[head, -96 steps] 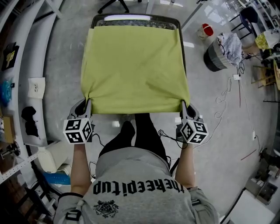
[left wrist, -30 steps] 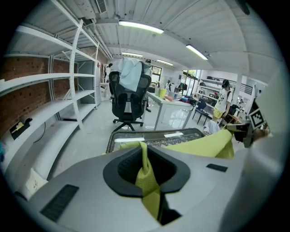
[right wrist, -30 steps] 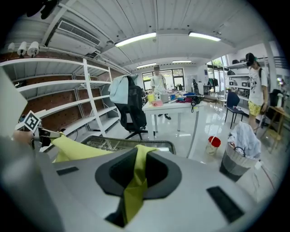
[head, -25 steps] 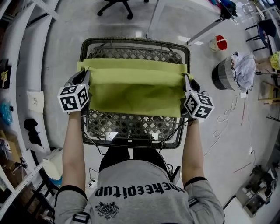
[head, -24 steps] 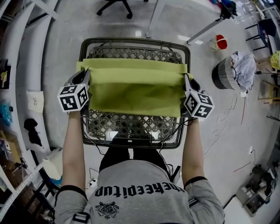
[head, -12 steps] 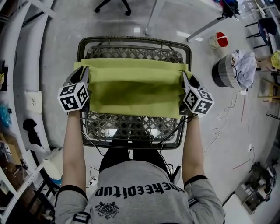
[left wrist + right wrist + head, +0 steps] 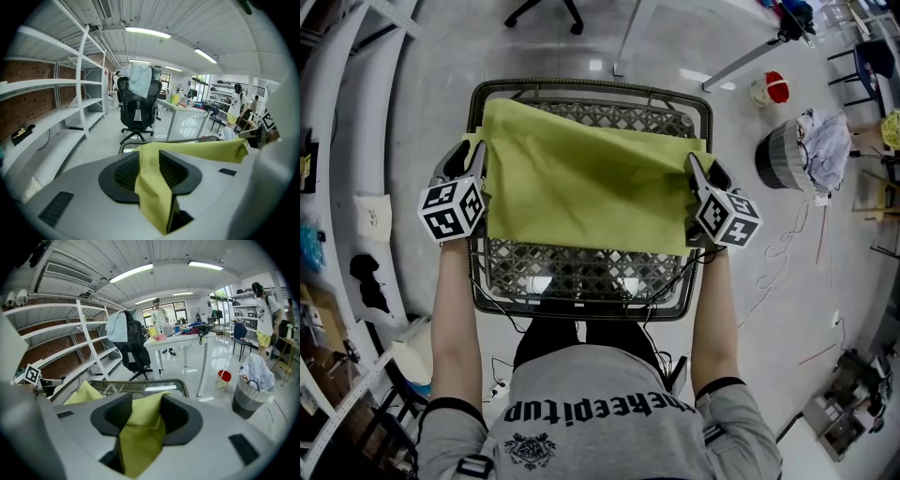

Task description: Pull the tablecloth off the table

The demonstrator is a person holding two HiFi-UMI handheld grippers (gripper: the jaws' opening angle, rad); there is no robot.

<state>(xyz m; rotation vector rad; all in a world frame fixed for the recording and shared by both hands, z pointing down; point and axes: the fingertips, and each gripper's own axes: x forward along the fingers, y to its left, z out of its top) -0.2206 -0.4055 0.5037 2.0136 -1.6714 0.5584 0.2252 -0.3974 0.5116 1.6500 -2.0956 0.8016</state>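
Since half a second ago the tablecloth (image 7: 586,183) has spread out, its left corner flopping toward the upper left of the wicker worktop (image 7: 581,274). Left tongs (image 7: 474,157) and right tongs (image 7: 695,167) have just been opening; cloth drapes loosely between each pair, unpinched. It looks light and limp, so it is best pinched at the corners.
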